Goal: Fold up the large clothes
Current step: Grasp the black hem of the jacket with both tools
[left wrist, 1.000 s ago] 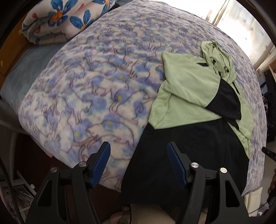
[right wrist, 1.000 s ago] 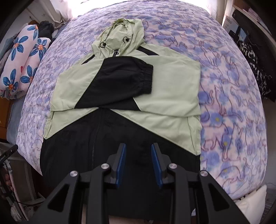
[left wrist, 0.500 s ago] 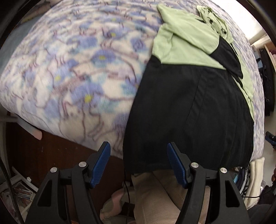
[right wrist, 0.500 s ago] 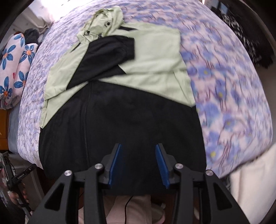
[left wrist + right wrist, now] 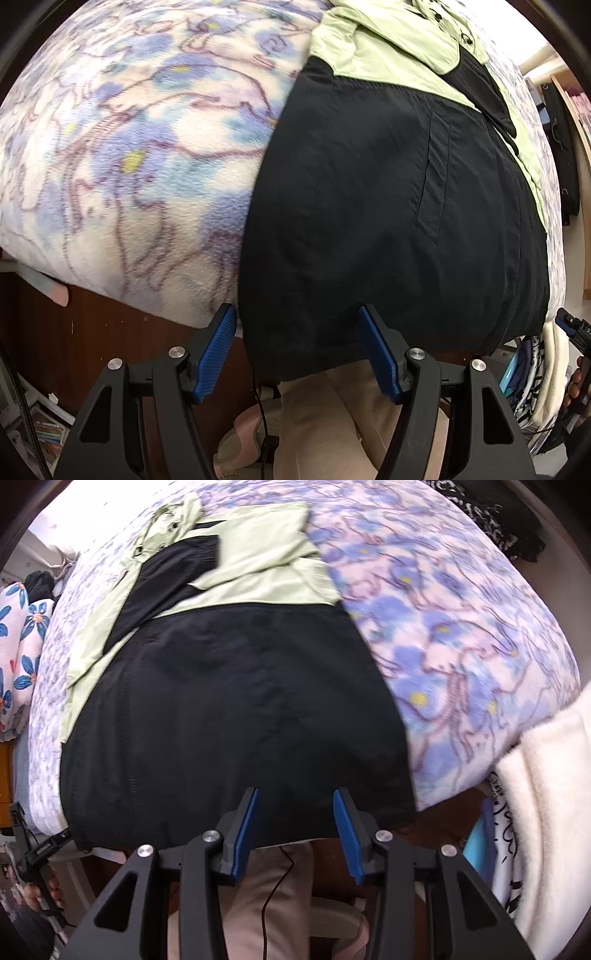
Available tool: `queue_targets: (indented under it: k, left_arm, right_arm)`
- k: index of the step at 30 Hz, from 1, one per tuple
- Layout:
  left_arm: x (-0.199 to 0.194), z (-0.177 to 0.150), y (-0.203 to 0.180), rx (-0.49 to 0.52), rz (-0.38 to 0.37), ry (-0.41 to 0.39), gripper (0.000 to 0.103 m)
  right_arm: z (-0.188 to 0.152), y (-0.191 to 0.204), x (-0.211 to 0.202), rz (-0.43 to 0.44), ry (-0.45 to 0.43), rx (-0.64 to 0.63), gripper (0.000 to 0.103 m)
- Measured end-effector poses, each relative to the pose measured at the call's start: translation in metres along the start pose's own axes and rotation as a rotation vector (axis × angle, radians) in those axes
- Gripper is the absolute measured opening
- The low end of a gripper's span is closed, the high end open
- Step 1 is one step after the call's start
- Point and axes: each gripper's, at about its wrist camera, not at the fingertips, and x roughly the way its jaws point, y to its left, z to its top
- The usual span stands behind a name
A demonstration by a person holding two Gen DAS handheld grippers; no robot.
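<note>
left gripper (image 5: 297,345), right gripper (image 5: 293,821) jaws spread, empty | jacket (image 5: 236,709) hem overhangs bed (image 5: 461,609) front edge | pinch both hem corners evenly

Bed (image 5: 480,635) in floral blanket, black-and-green jacket (image 5: 236,709) flat across it, hem overhanging

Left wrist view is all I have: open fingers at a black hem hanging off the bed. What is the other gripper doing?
Observer: The right gripper is open, lined up with the same hem of the jacket, gripping nothing.
Operator: Are the sleeves folded in?
Observer: A black sleeve lies across the green chest.
Operator: Anything beside the bed on that side?
Observer: A cream blanket sits past the right corner of the bedspread.
</note>
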Motion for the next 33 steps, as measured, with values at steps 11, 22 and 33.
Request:
queue_targets:
  k: [11, 22, 33]
  left_arm:
    - [0.017, -0.001, 0.001, 0.000, 0.004, -0.011, 0.069]
    - [0.031, 0.003, 0.002, -0.043, -0.032, -0.003, 0.092]
    - [0.029, 0.010, -0.007, -0.024, 0.037, 0.047, 0.030]
  right_arm:
    - [0.007, -0.057, 0.034, -0.032, 0.005, -0.006, 0.042]
    - [0.011, -0.061, 0.058, 0.047, 0.027, -0.055, 0.053]
    - [0.008, -0.018, 0.048, -0.016, 0.042, -0.146, 0.012]
